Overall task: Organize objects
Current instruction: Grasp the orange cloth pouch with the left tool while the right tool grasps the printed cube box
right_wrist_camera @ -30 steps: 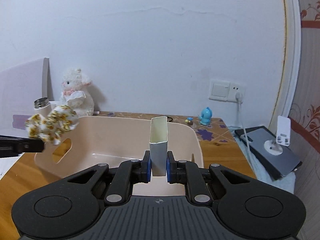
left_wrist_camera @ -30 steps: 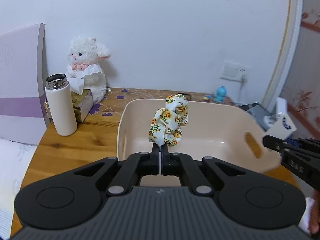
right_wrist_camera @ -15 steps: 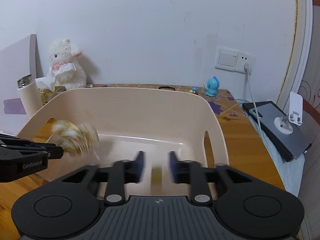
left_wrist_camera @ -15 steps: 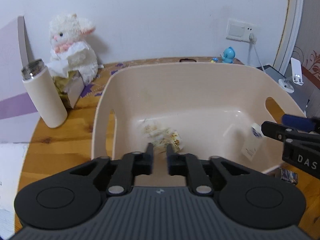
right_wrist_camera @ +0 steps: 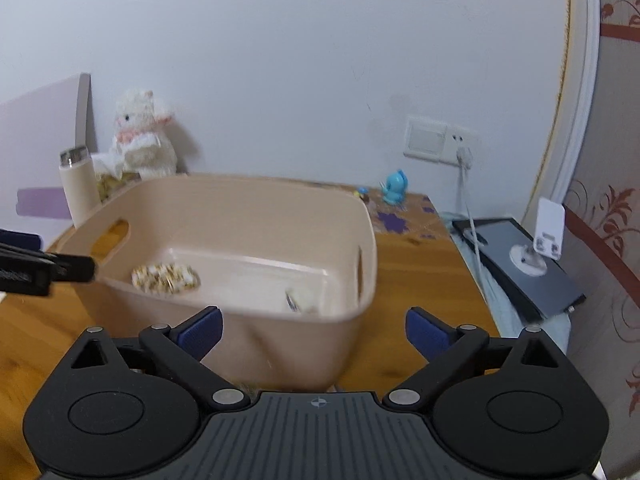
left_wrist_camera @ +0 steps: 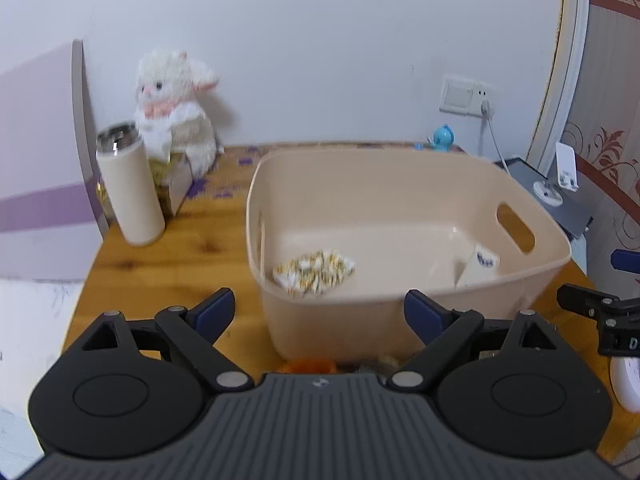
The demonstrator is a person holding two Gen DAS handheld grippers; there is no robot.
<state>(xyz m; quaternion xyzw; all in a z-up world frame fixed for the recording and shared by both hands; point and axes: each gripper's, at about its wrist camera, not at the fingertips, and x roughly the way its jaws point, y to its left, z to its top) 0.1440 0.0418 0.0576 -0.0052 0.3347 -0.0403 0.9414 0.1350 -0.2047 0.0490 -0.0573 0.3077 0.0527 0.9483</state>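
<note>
Left gripper (left_wrist_camera: 319, 312) is being held with its jaws spread wide, nothing between them; blue pads (left_wrist_camera: 214, 312) are seen on the fingertips. Right gripper (right_wrist_camera: 314, 330) is likewise being held wide open and empty. Both are being held just short of the near wall of the beige bin (left_wrist_camera: 400, 320), which is sitting on the wooden table (left_wrist_camera: 168, 256). Inside the bin, the floral scrunchie (left_wrist_camera: 314, 272) is lying on the floor at the left end, ahead of the left gripper and apart from it. The small white box (left_wrist_camera: 478, 266) is lying at the right end, leaning against the wall below the handle cutout; in the right wrist view it (right_wrist_camera: 300, 300) is being seen blurred, just ahead of the right gripper. Something orange (left_wrist_camera: 308, 366) is being partly hidden under the left gripper at the bin's base; it cannot be identified. Further left, a cream thermos (left_wrist_camera: 130, 196) is standing upright beside a tissue box (left_wrist_camera: 174, 184), with a white plush lamb (left_wrist_camera: 176, 108) behind, against the wall. At the far right, a blue figurine (right_wrist_camera: 394, 188) and a wall socket (right_wrist_camera: 438, 142) are being seen, plus a dark tablet (right_wrist_camera: 516, 264) off the table edge.
</note>
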